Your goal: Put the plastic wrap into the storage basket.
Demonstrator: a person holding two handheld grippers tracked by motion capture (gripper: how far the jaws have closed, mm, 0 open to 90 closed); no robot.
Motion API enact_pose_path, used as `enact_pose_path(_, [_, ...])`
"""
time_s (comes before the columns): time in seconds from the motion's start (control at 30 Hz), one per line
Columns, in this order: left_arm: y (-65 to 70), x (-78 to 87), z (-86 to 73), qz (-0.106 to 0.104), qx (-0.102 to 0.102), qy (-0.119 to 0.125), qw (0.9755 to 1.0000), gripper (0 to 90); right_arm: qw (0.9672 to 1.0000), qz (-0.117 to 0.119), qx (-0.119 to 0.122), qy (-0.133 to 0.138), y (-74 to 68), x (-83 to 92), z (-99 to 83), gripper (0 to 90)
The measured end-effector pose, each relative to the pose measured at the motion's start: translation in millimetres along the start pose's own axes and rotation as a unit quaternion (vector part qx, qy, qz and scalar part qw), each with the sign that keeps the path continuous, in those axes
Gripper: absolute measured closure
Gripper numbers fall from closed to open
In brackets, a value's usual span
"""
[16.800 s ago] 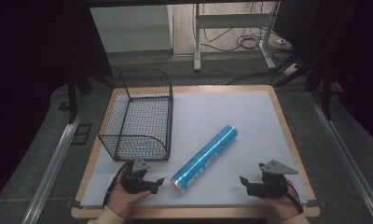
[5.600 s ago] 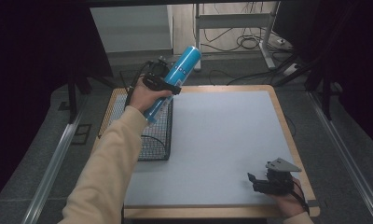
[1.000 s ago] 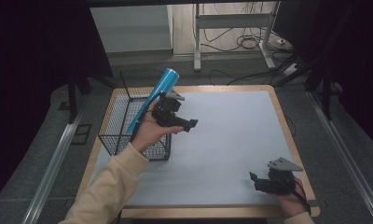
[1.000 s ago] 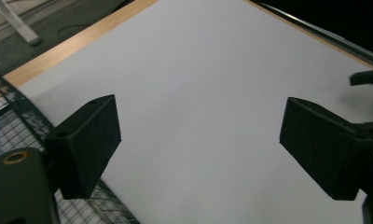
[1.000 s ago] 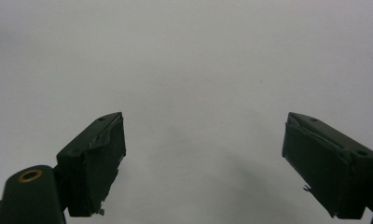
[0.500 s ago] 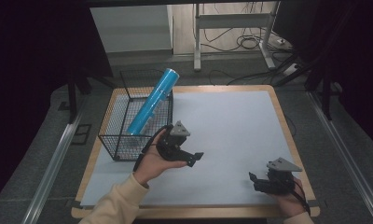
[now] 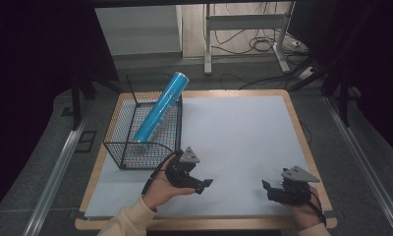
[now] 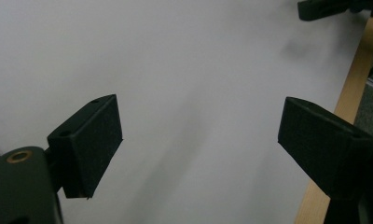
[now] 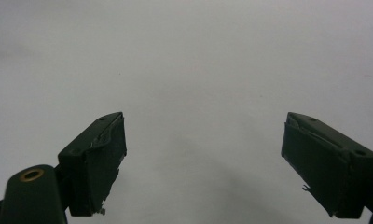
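Leaning out of the black wire basket (image 7: 145, 132), the blue tube (image 7: 160, 105) stands tilted with its lower end inside and its top past the basket's far rim. The left gripper (image 7: 204, 184) hovers just in front of the basket's near right corner, apart from the tube, jaws spread wide and empty. The right gripper (image 7: 268, 189) sits well to the basket's right near the table's (image 7: 243, 128) front edge, jaws likewise spread with nothing between them.

- A rectangular surface (image 7: 243, 128) with a pale wooden rim, covered by a white sheet.
- A black wire basket (image 7: 135, 147) stands on its near left part.
- A blue cylinder (image 7: 160, 105) leans inside the basket, its top rising past the far rim.
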State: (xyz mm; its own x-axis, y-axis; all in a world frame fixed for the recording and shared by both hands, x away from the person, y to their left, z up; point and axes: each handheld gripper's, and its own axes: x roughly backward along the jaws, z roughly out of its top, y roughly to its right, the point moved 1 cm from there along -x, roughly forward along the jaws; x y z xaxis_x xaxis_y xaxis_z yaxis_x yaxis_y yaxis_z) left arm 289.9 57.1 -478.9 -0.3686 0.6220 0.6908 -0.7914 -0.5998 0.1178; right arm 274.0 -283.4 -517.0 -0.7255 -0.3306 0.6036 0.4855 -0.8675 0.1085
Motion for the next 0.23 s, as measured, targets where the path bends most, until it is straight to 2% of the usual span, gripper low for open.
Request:
enact_pose_path(0.1, [0.3, -0.8, -2.9, 0.006, -0.007, -0.005, 0.9999, 13.6, 1.0000, 0.002, 0.001, 0.005, -0.3, 0.3, 0.2, 14.1])
enact_pose_path(0.23, [-0.3, -1.6, -6.8, 0.006, -0.005, -0.002, 1.0000, 13.6, 0.9999, 0.006, 0.004, 0.014, -1.3, 0.6, 1.6, 14.1])
